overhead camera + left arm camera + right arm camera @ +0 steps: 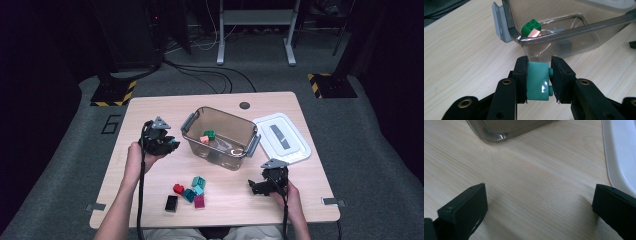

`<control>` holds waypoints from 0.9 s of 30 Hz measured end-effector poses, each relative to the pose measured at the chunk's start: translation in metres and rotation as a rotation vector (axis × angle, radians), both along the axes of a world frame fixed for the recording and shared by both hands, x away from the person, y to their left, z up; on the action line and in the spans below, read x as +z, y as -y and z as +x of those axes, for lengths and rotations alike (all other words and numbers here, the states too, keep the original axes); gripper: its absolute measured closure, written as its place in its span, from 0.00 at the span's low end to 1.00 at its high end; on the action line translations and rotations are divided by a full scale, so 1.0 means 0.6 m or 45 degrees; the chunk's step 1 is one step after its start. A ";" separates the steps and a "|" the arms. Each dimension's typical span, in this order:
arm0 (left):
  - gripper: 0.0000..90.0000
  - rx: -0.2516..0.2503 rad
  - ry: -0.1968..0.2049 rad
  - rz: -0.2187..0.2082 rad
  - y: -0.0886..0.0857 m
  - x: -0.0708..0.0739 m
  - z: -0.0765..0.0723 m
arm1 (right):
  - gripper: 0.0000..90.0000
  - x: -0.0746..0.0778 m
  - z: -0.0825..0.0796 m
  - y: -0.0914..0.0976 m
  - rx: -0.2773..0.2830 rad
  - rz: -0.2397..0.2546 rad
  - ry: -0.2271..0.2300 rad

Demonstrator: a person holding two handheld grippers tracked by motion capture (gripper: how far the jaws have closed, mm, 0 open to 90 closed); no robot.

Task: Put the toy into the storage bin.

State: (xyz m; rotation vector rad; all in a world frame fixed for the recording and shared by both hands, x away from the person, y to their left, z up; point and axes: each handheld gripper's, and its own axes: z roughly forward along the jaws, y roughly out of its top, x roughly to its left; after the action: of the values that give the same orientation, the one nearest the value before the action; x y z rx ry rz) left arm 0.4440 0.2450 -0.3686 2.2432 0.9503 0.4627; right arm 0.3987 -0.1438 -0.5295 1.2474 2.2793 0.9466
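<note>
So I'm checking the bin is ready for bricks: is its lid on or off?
Off. The white lid lies flat on the table beside the open-topped clear bin.

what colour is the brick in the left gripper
Teal brick, clearest in the left gripper view.

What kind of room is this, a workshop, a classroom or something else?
Most likely a lab set up for recording handling tasks. A lone wooden table stands on grey carpet with yellow-black striped stand bases and loose cables behind it, and a person works toy bricks with hand-held grippers.
</note>
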 end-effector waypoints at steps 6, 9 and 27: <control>0.75 0.005 0.007 -0.010 0.002 0.013 0.007 | 0.00 0.000 0.000 0.000 0.000 0.000 0.000; 0.75 0.001 0.018 -0.008 0.005 0.022 0.010 | 0.00 0.000 0.000 0.000 0.000 0.000 0.000; 0.75 -0.023 0.082 -0.017 0.033 0.073 0.032 | 0.00 0.000 0.000 0.000 0.001 0.000 0.000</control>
State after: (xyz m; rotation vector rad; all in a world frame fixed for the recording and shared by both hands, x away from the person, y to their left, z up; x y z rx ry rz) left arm 0.4631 0.2253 -0.3247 2.2094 0.8971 0.5161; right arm 0.3988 -0.1439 -0.5295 1.2469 2.2797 0.9472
